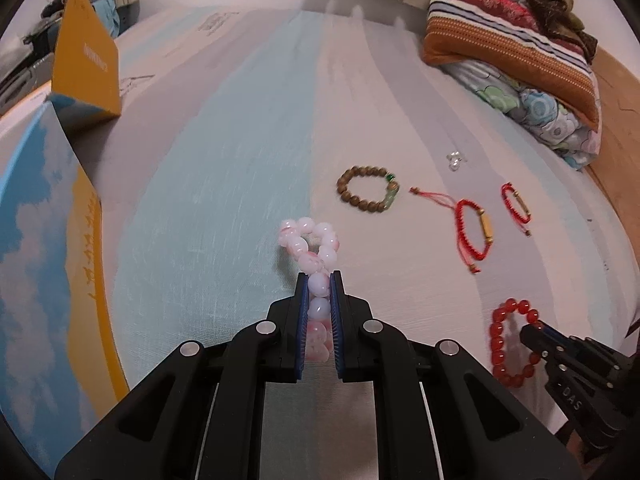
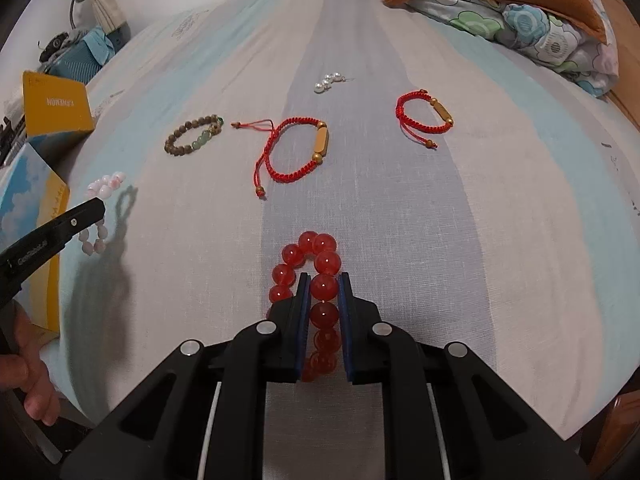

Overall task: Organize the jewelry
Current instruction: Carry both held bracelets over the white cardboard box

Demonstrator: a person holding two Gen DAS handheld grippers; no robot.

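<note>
My left gripper (image 1: 319, 280) is shut on a pink bead bracelet (image 1: 310, 246) and holds it above the striped bedsheet; it also shows in the right wrist view (image 2: 105, 186). My right gripper (image 2: 324, 280) is shut on a red bead bracelet (image 2: 310, 256), seen in the left wrist view (image 1: 506, 334) too. On the sheet lie a brown wooden bead bracelet (image 2: 194, 139), a large red cord bracelet (image 2: 298, 150), a small red cord bracelet (image 2: 426, 118) and a pearl piece (image 2: 330, 81).
An open blue and yellow box (image 1: 48, 240) stands at the left with its yellow lid (image 1: 86, 64) raised. Pillows and folded bedding (image 1: 516, 52) lie at the far right. The bed's edge curves along the right.
</note>
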